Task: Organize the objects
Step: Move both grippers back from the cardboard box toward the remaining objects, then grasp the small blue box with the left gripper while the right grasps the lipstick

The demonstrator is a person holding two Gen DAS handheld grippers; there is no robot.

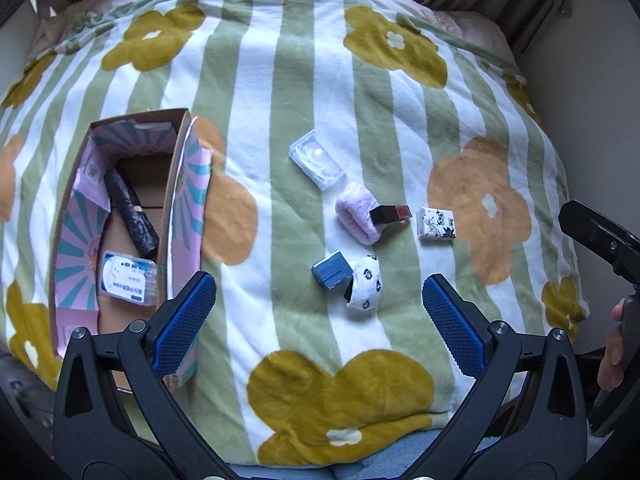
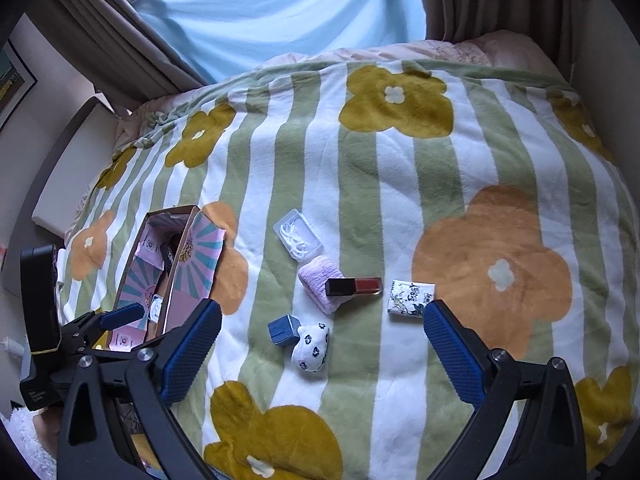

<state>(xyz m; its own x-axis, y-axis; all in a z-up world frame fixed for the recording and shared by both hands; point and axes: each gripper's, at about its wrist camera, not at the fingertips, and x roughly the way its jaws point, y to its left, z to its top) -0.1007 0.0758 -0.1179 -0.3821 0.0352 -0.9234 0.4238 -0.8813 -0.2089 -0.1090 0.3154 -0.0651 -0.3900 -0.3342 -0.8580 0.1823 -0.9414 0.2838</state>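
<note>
An open cardboard box (image 1: 176, 184) (image 2: 176, 276) lies at the left on the bed, holding a black roll (image 1: 132, 212) and a white packet (image 1: 126, 278). Loose on the blanket: a clear plastic case (image 1: 318, 158) (image 2: 298, 236), a pink towel roll (image 1: 358, 216) (image 2: 320, 284), a red-and-black lipstick (image 1: 392, 213) (image 2: 354, 286), a patterned white packet (image 1: 436, 223) (image 2: 410, 298), a blue block (image 1: 332, 270) (image 2: 284, 329), and a white spotted sock roll (image 1: 366, 282) (image 2: 312, 346). My left gripper (image 1: 320, 320) is open and empty, held before the blue block and sock. My right gripper (image 2: 322, 352) is open and empty over the sock.
A striped green-and-white blanket with flower shapes (image 1: 280, 80) (image 2: 400, 180) covers the bed. Curtains (image 2: 120, 40) and a light blue sheet (image 2: 280, 12) stand behind it. The left gripper shows at the left edge of the right wrist view (image 2: 116, 318).
</note>
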